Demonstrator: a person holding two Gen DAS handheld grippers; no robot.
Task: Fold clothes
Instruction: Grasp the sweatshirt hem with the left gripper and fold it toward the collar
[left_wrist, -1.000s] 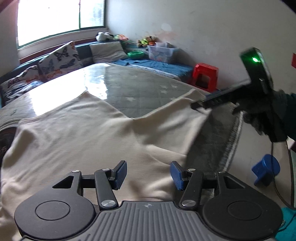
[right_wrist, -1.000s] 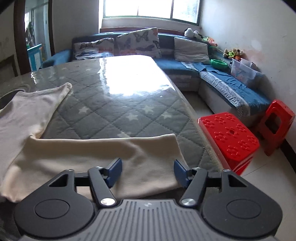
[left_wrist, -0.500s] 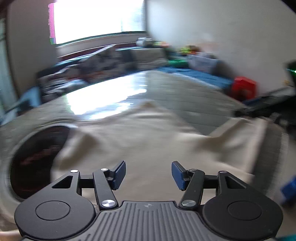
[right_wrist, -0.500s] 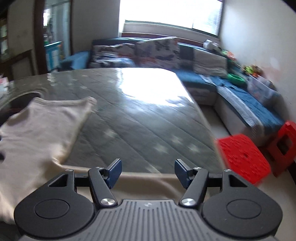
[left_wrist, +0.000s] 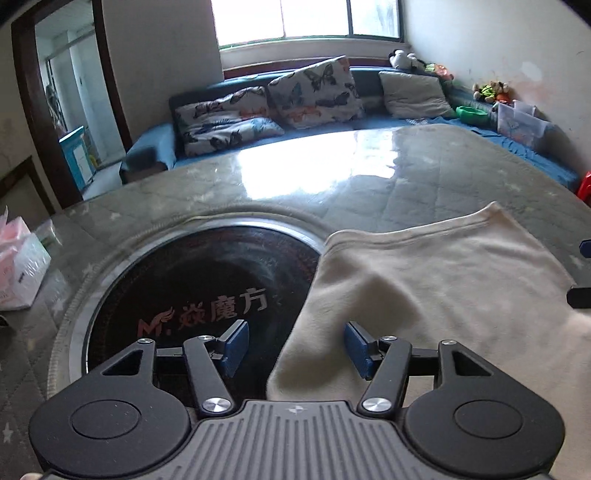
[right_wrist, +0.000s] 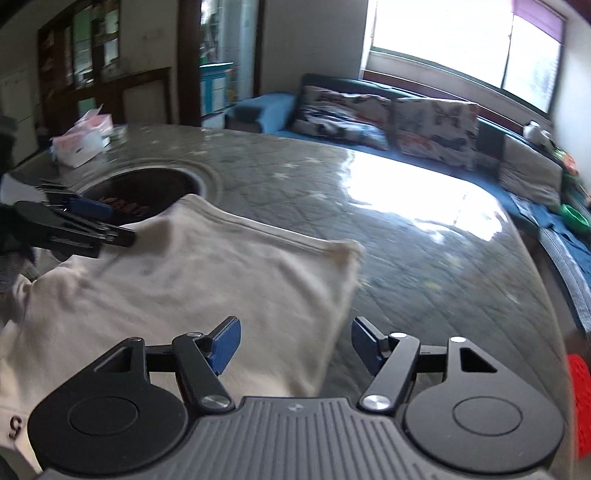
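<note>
A cream garment (left_wrist: 436, 295) lies spread on the quilted grey table cover; it also shows in the right wrist view (right_wrist: 192, 288). My left gripper (left_wrist: 295, 349) is open and empty, hovering over the garment's left edge next to the round black hotplate. In the right wrist view the left gripper (right_wrist: 92, 221) is at the garment's far left edge. My right gripper (right_wrist: 293, 345) is open and empty, above the garment's near right edge. A sliver of the right gripper (left_wrist: 581, 273) shows at the right border of the left wrist view.
A round black hotplate (left_wrist: 192, 291) is sunk in the table (left_wrist: 406, 184) left of the garment. A pink tissue pack (left_wrist: 18, 273) stands at the table's left edge. A sofa with butterfly cushions (left_wrist: 310, 96) lies beyond. A red stool (right_wrist: 580, 398) is at the right.
Both grippers have swung left. The left view now faces the hotplate and the garment's left edge; the right view has turned from the garment's right end toward its middle.
</note>
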